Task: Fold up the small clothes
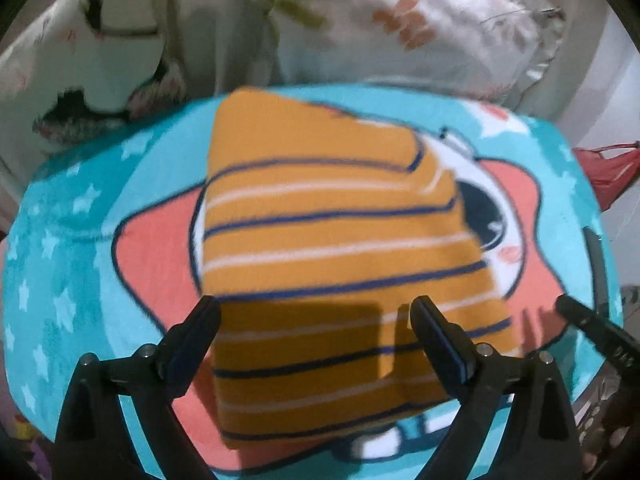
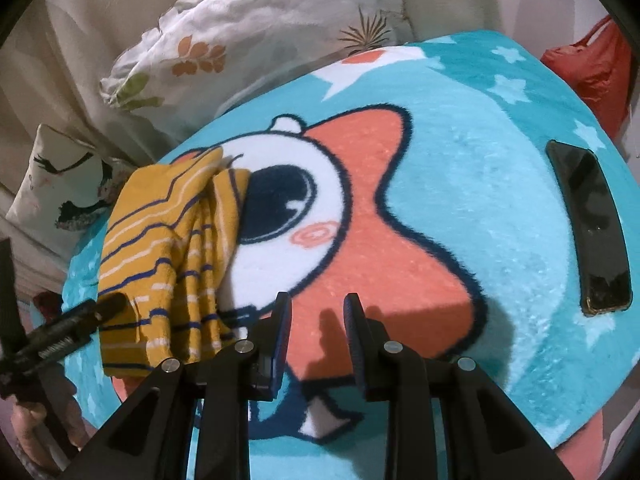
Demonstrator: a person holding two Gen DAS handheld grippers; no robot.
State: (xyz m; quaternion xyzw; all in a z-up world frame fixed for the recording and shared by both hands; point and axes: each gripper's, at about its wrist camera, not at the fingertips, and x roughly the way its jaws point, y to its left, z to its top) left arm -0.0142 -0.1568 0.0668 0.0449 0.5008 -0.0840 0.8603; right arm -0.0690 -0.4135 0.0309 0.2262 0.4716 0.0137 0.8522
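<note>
A small mustard-yellow garment (image 1: 332, 248) with blue and white stripes lies folded in a compact stack on a turquoise cartoon blanket (image 1: 80, 248). My left gripper (image 1: 316, 312) hovers over its near end with the jaws wide apart and nothing pinched between them. In the right wrist view the same garment (image 2: 168, 248) lies at the left, its layered edges showing. My right gripper (image 2: 318, 308) is to the right of it, above the blanket's orange star (image 2: 384, 240), jaws a little apart with only blanket behind the gap. A finger of the left gripper (image 2: 100, 310) reaches in at the left edge.
A dark phone (image 2: 588, 224) lies on the blanket at the right. Floral pillows (image 1: 400, 28) and a white cushion (image 1: 100, 64) sit beyond the blanket's far edge. A red bag (image 2: 592, 68) is off to the right. A person's hand (image 2: 40, 416) shows at lower left.
</note>
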